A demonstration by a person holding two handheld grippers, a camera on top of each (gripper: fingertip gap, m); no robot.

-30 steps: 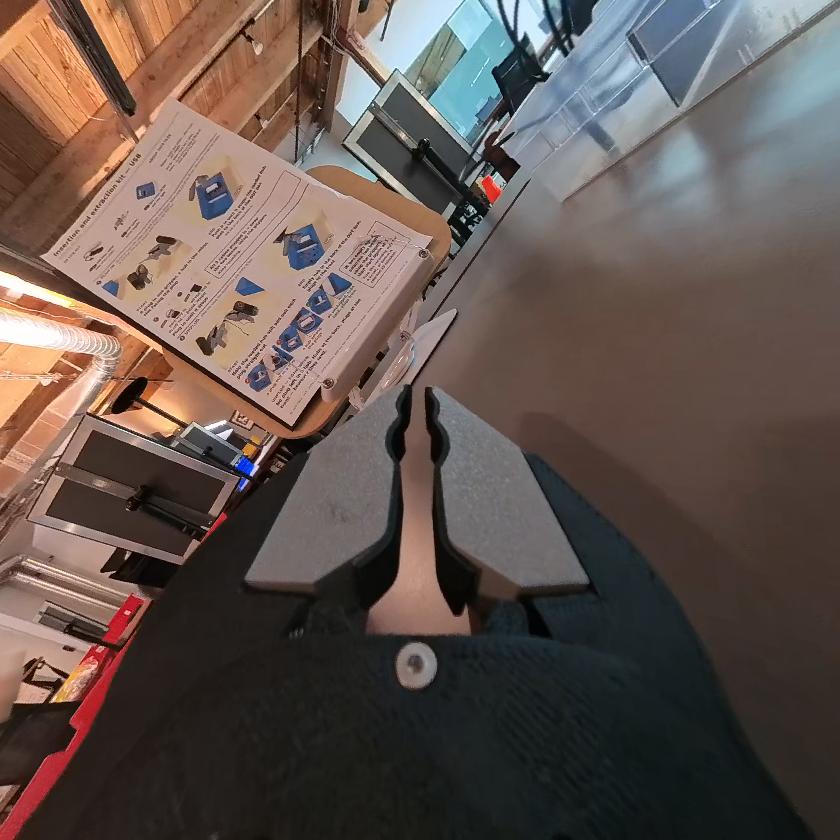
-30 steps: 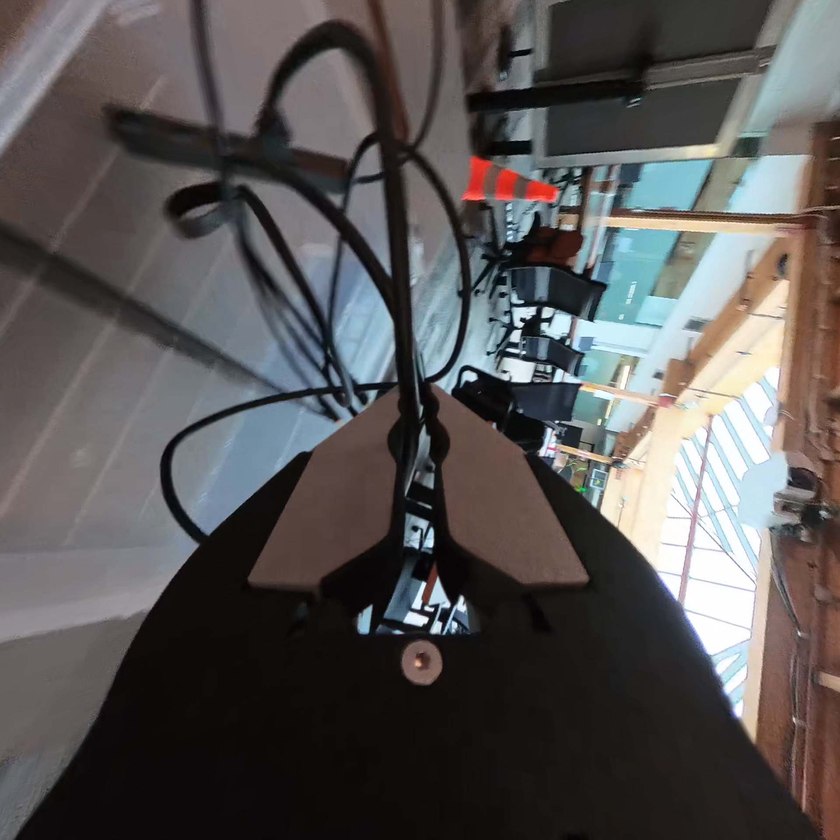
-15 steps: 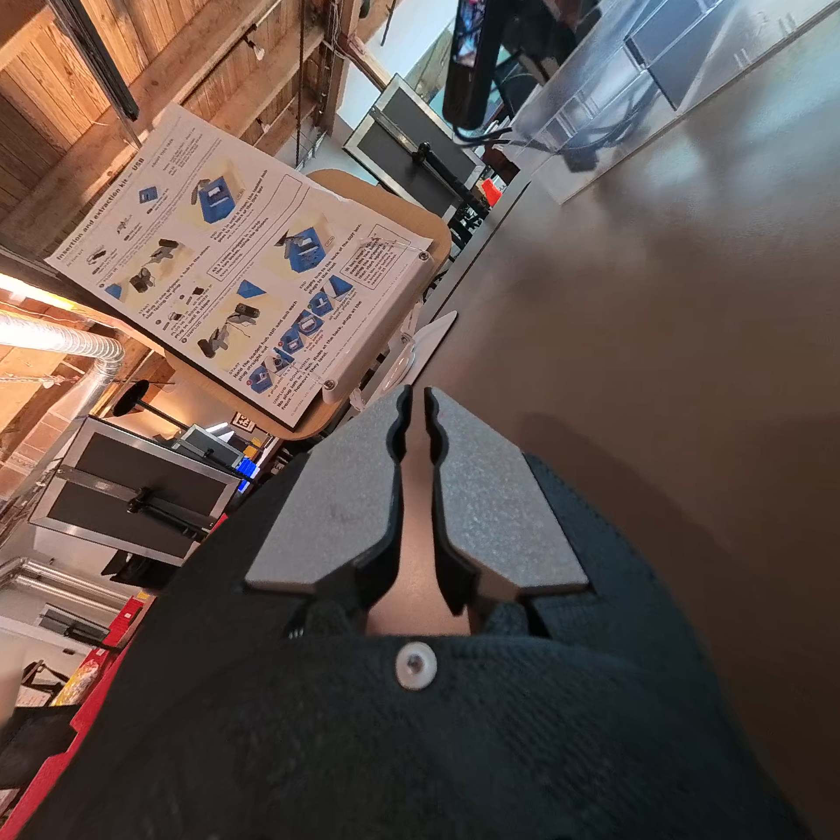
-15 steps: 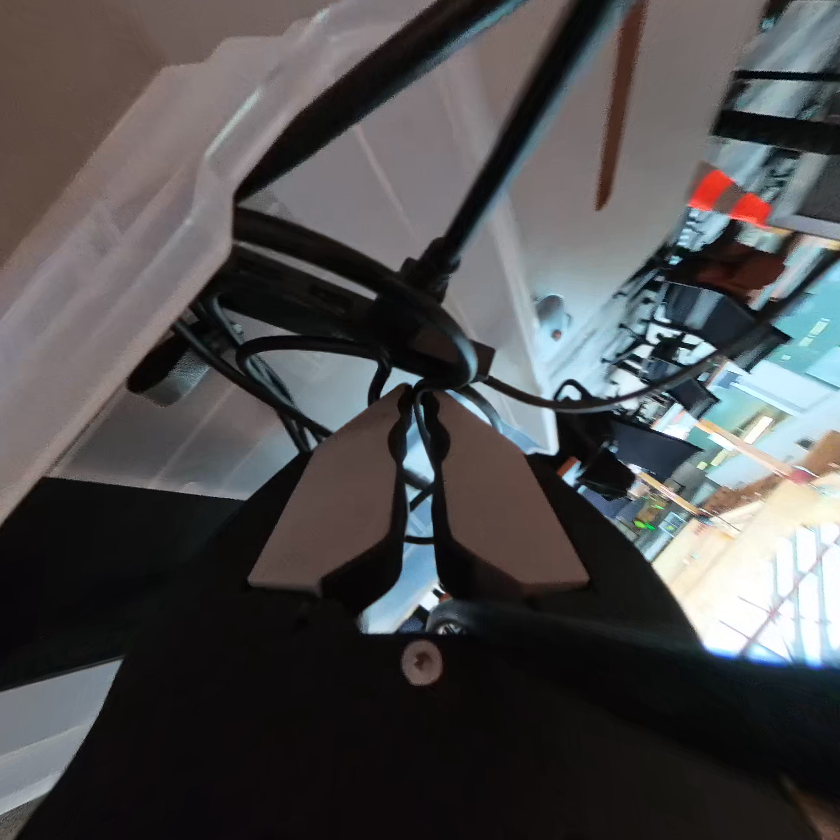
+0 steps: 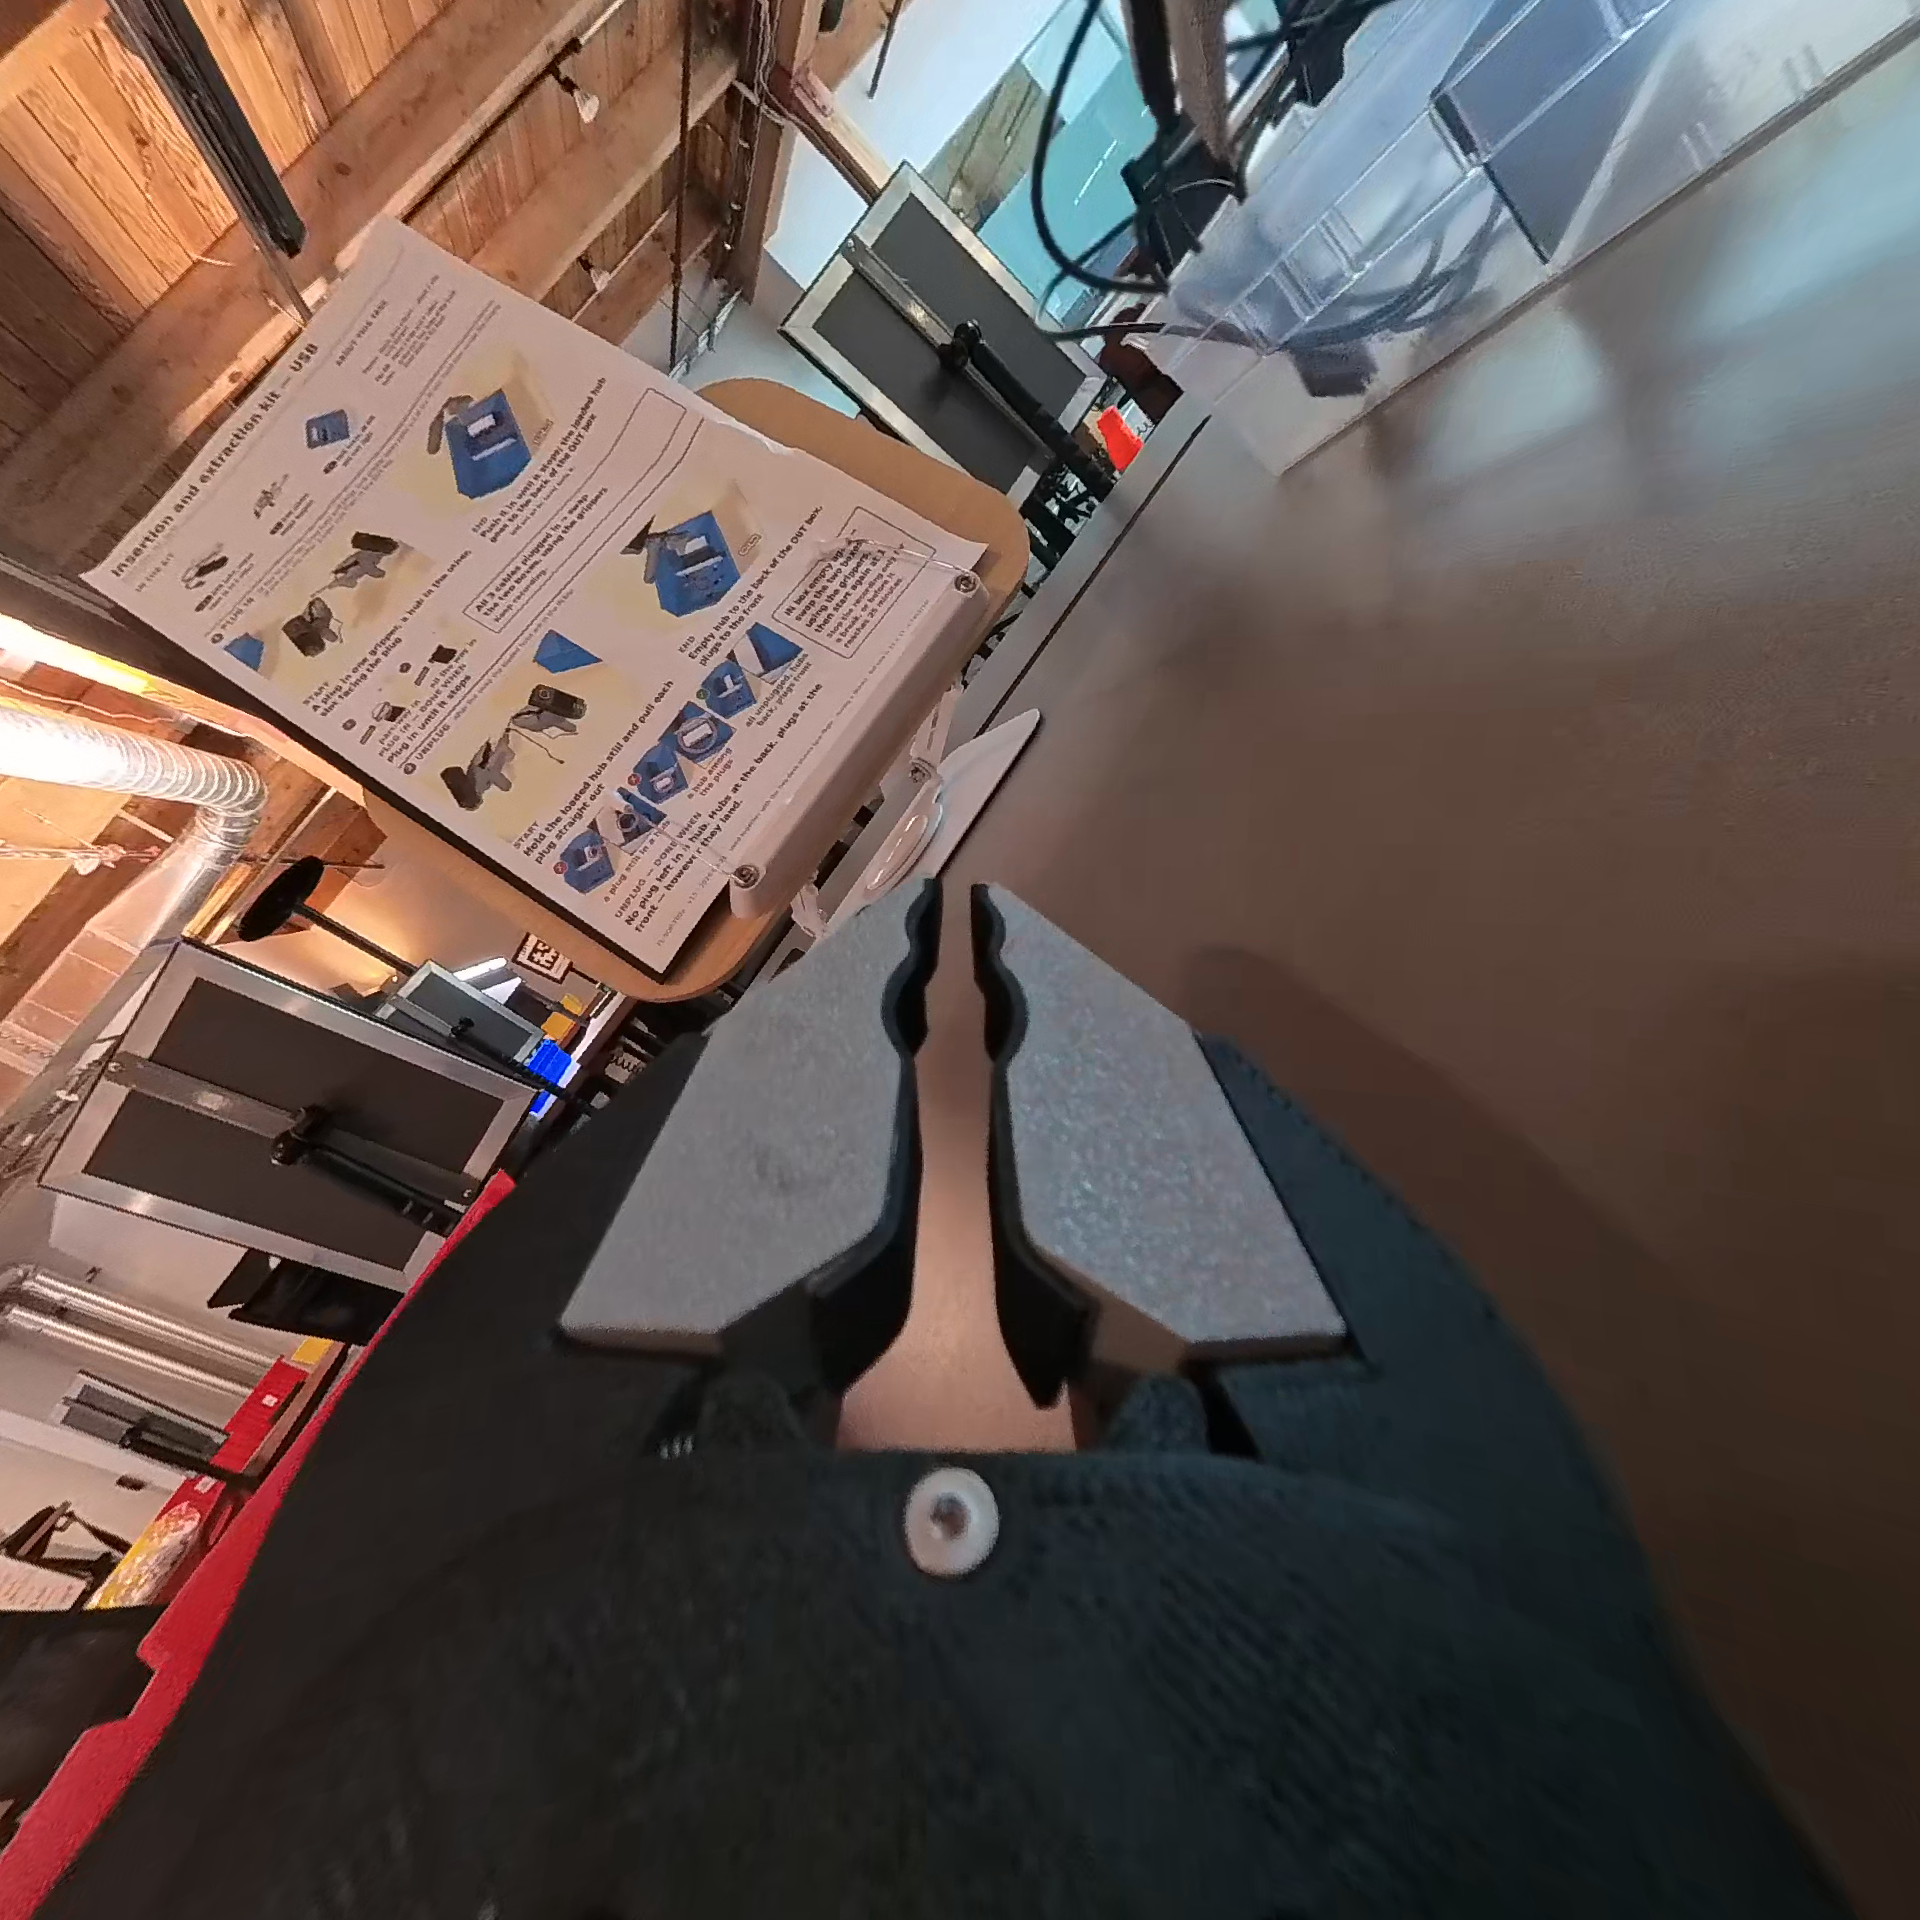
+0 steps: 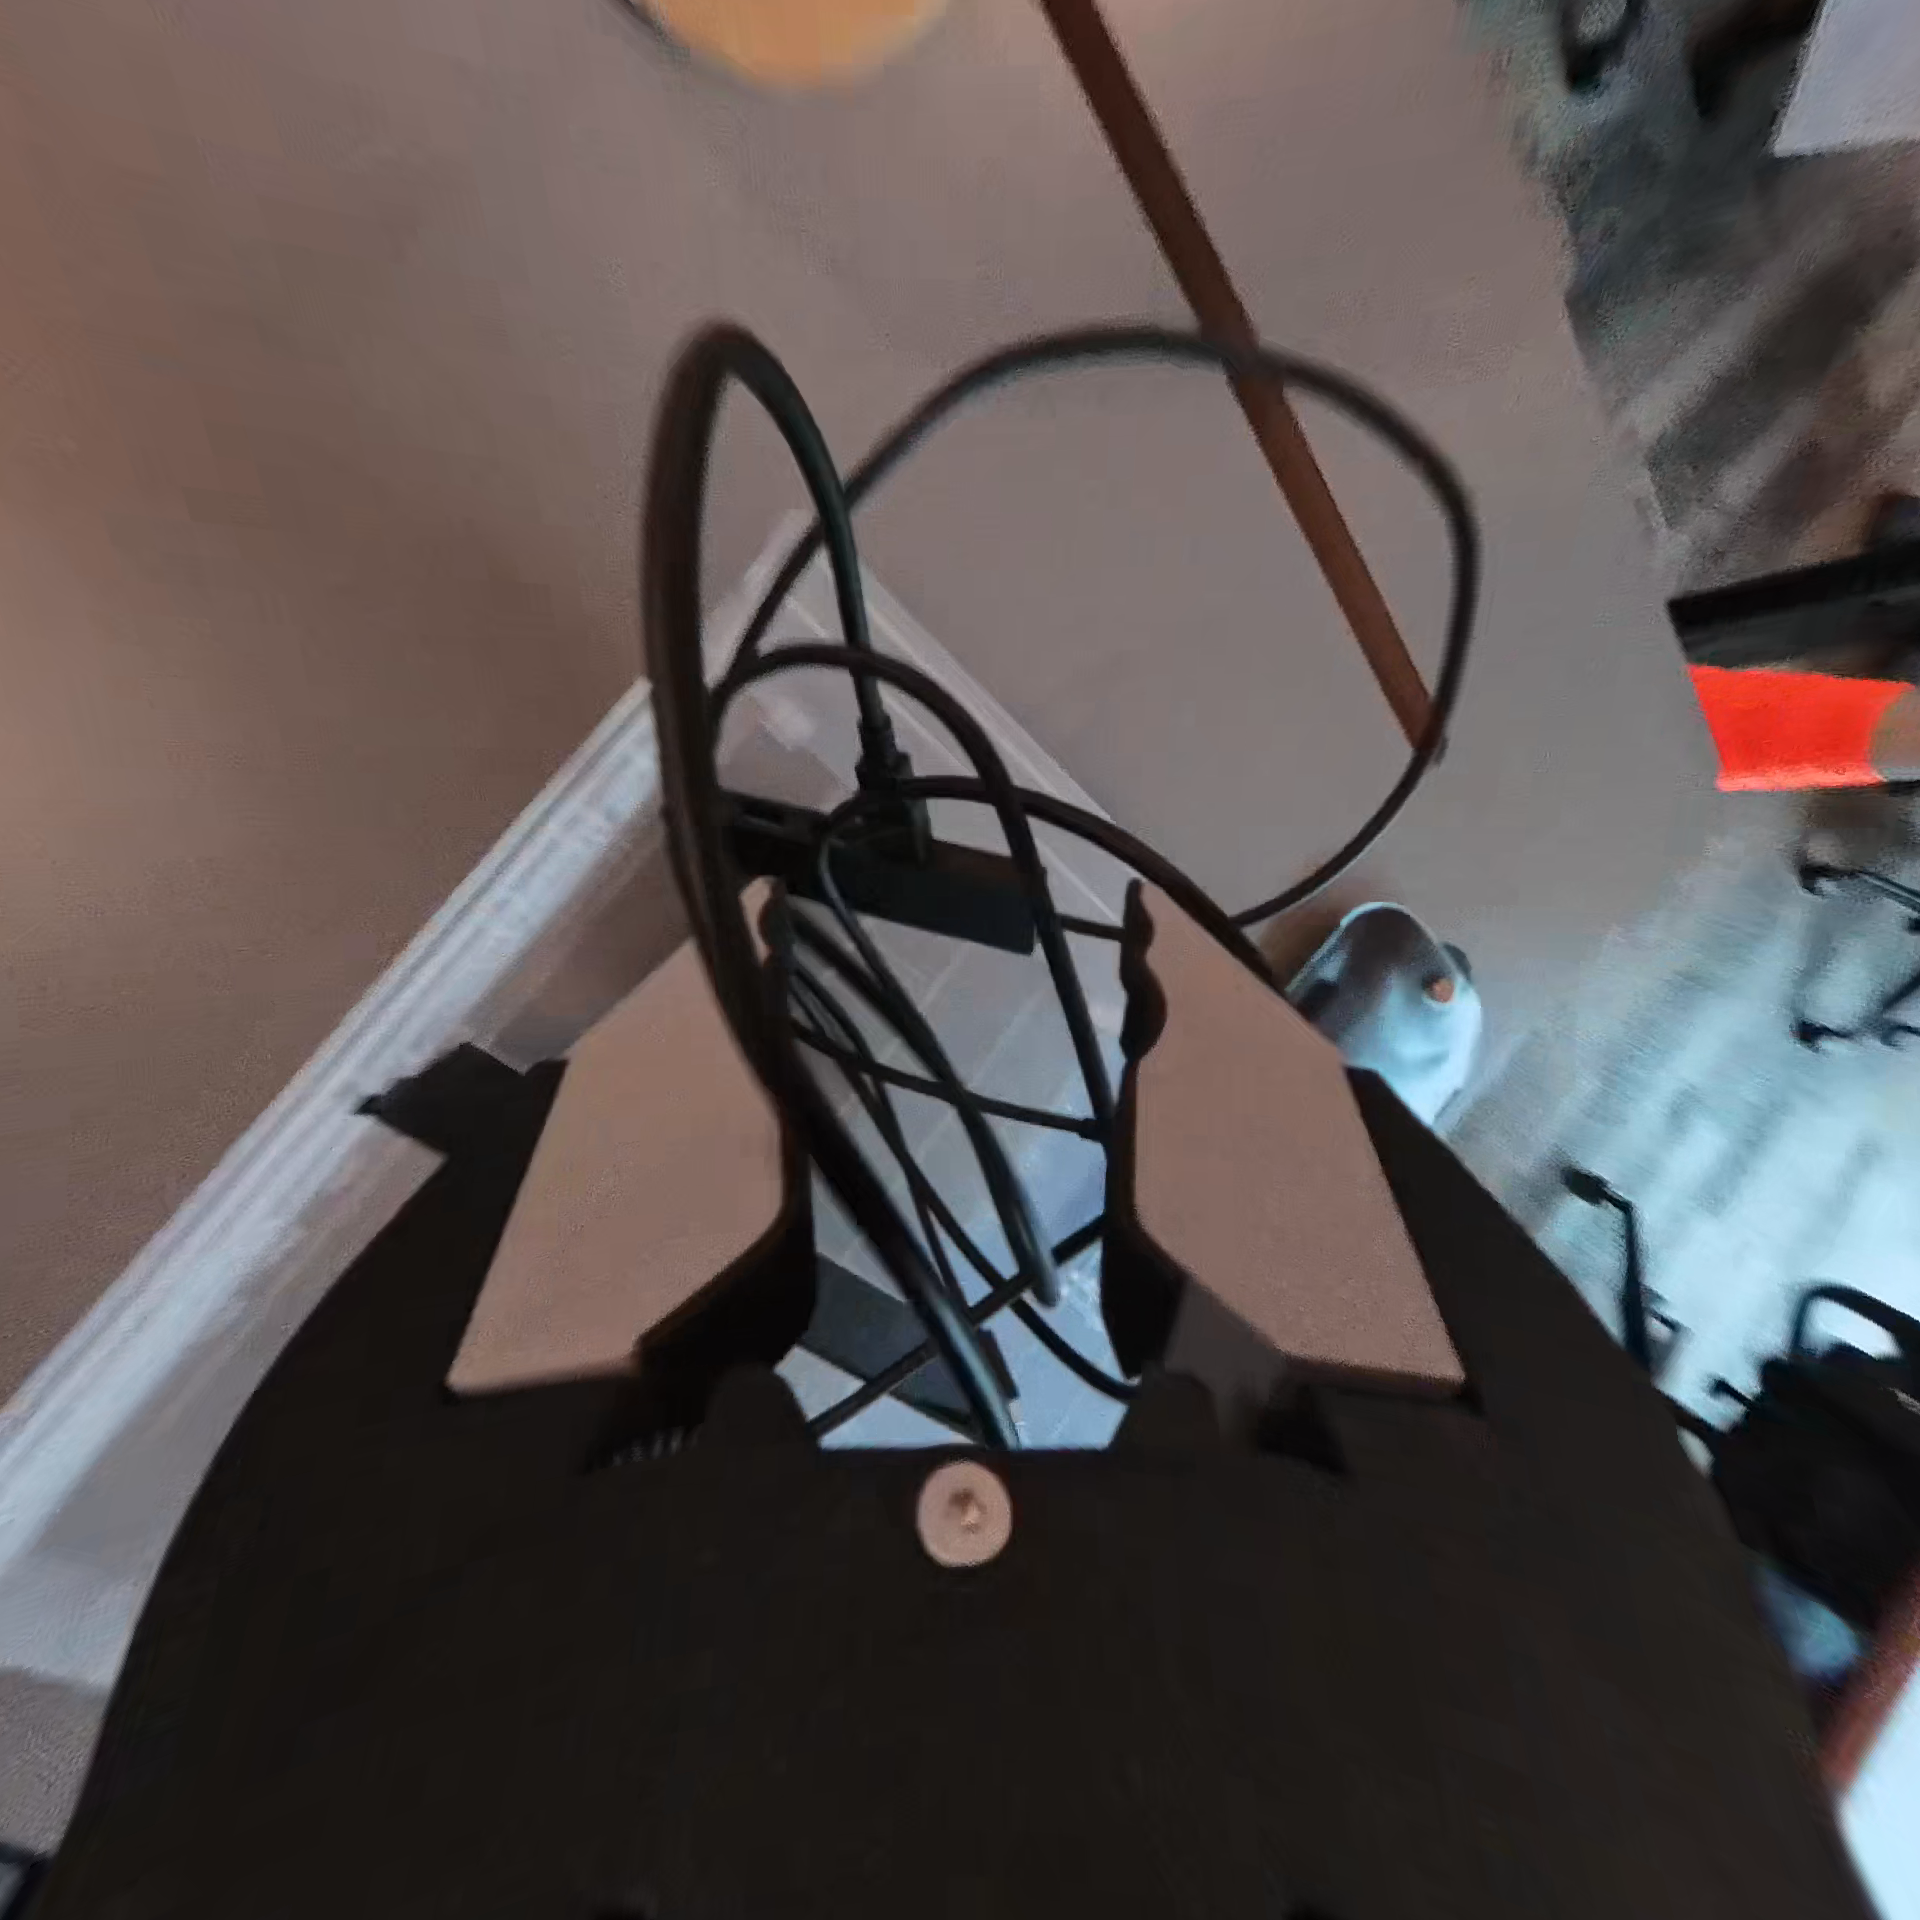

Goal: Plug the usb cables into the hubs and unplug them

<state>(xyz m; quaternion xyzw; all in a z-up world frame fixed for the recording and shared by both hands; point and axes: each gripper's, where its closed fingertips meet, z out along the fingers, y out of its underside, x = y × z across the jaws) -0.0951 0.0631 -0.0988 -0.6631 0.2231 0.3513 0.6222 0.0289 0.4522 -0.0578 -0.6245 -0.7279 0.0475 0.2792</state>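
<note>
My right gripper (image 6: 956,904) is open, with its jaws wide apart, above a clear plastic bin (image 6: 499,935). A tangle of black USB cables (image 6: 748,520) and a black hub (image 6: 925,883) with a plug in it lie in the bin between and beyond my fingers. One thick cable loop runs along the inner edge of my left finger. My left gripper (image 5: 954,904) is shut and empty, low over the brown table (image 5: 1455,831). In the left wrist view the bin (image 5: 1455,239) is far off, with cables (image 5: 1091,208) hanging above it.
An instruction sheet on a wooden board (image 5: 540,582) stands at the table's edge left of my left gripper. An orange cone (image 6: 1797,727) and office chairs are beyond the table. A thin brown bar (image 6: 1247,364) crosses above the bin. My hands' fingertips stand some 40 centimetres from each other.
My right gripper was shut on a cable and has opened; the cable bundle with the hub now lies in the clear bin. My left gripper has not moved.
</note>
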